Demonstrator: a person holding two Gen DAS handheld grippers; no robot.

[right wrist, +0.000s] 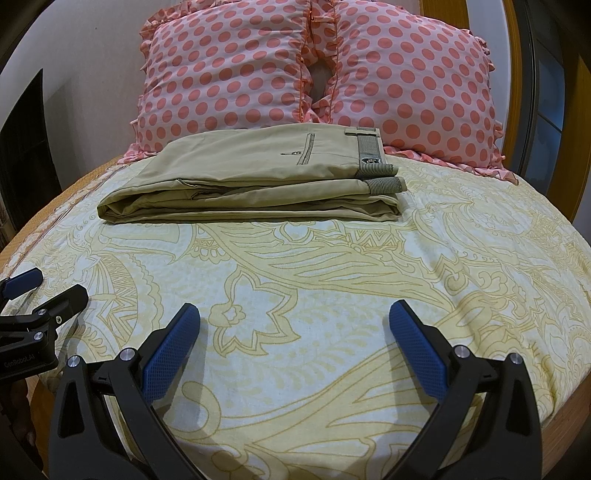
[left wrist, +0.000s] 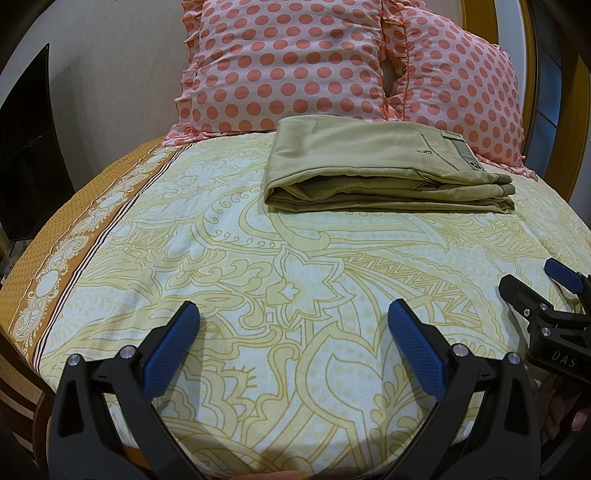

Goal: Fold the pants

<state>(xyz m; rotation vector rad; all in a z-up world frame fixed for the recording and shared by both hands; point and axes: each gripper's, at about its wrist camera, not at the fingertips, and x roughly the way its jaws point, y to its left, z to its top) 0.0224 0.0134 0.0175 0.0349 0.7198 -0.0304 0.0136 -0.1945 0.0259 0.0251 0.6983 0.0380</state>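
Khaki pants (left wrist: 376, 166) lie folded into a neat flat stack on the bed, just in front of the pillows; they also show in the right wrist view (right wrist: 258, 177), with the waistband and a back pocket on top at the right. My left gripper (left wrist: 293, 325) is open and empty, held over the sheet well short of the pants. My right gripper (right wrist: 295, 325) is open and empty too, equally far back. Each gripper shows at the edge of the other's view: the right one (left wrist: 532, 284) and the left one (right wrist: 48, 291).
The bed carries a pale yellow paisley sheet (left wrist: 258, 280) with an orange border at the left (left wrist: 48, 266). Two pink polka-dot pillows (right wrist: 229, 74) (right wrist: 410, 85) lean against the wooden headboard (right wrist: 443, 14). A dark screen (left wrist: 26, 155) stands left of the bed.
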